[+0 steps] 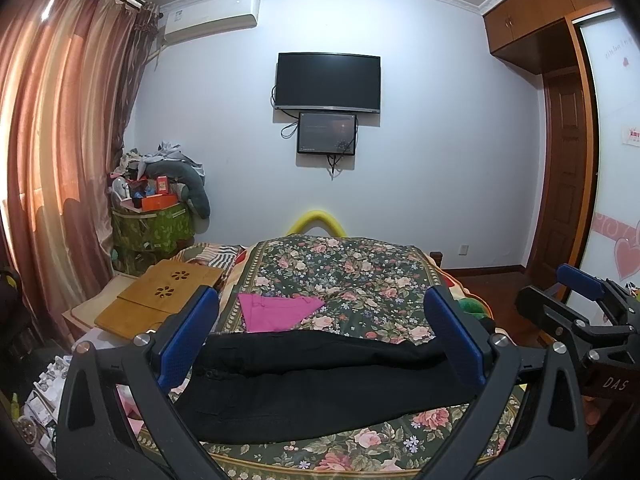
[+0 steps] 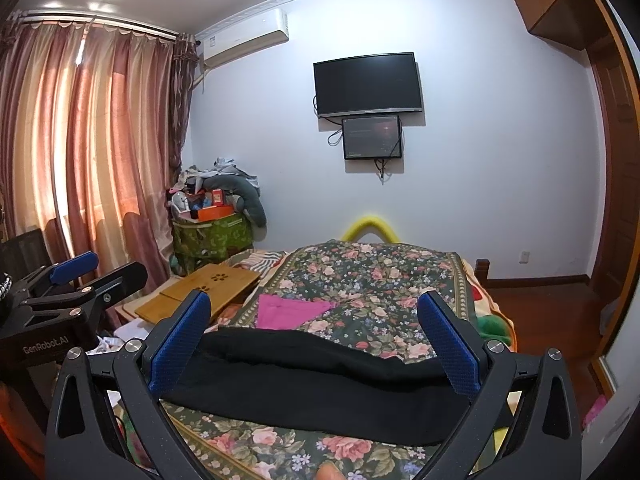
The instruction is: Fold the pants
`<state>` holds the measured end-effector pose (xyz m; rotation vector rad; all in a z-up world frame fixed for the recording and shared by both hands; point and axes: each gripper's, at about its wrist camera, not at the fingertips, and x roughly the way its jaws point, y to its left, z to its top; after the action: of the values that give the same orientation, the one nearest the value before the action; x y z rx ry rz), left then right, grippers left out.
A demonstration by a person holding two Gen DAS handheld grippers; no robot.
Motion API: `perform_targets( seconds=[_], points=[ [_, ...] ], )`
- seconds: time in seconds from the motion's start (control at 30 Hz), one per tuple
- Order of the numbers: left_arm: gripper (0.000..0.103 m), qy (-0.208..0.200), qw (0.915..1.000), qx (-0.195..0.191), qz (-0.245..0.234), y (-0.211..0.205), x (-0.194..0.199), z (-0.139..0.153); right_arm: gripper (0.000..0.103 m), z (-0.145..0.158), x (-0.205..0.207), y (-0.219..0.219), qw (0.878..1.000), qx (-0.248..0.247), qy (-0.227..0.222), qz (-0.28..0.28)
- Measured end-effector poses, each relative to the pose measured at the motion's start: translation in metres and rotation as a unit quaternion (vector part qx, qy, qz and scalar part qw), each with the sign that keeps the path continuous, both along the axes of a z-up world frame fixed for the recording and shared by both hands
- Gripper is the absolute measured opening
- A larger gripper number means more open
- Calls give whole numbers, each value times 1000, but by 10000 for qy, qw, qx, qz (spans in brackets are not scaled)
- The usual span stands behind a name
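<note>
Black pants [image 1: 320,384] [image 2: 312,380] lie crosswise on the near end of the floral bedspread [image 1: 340,268] [image 2: 372,272], doubled over lengthwise. My left gripper [image 1: 322,294] hovers just before them, open, its blue pads [image 1: 184,340] spread wide with nothing between. The right gripper [image 2: 315,298] is held the same way, open and empty, a little to the right. Each one shows at the edge of the other's view: the right gripper [image 1: 560,292] and the left gripper [image 2: 100,272]. Both stand apart from the cloth.
A pink folded garment [image 1: 276,310] [image 2: 288,310] lies on the bed beyond the pants. A bamboo lap tray [image 1: 160,292] [image 2: 208,288] sits at the bed's left edge. Curtains [image 1: 60,140] and a cluttered green box [image 1: 152,228] stand left, and a wardrobe [image 1: 568,160] stands right.
</note>
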<state>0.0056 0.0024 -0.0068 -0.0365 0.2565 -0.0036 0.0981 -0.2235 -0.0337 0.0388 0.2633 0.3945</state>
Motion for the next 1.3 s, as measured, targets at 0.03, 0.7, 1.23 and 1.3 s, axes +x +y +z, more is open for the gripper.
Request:
perform_targets(
  seconds=[0.03, 0.7, 1.23, 1.3],
  points=[
    [103, 0, 10000, 1, 1, 0, 0, 0, 103, 0, 0, 0, 10000, 0, -4, 0],
    [103, -25, 10000, -11, 13, -1, 1, 2, 103, 0, -2, 0, 10000, -33, -51, 6],
    [103, -66, 10000, -25, 9, -2, 3, 2, 103, 0, -3, 1, 10000, -36, -52, -1],
    [103, -66, 10000, -20, 18, -3, 3, 2, 103, -1, -3, 1, 10000, -41, -54, -2]
  ],
)
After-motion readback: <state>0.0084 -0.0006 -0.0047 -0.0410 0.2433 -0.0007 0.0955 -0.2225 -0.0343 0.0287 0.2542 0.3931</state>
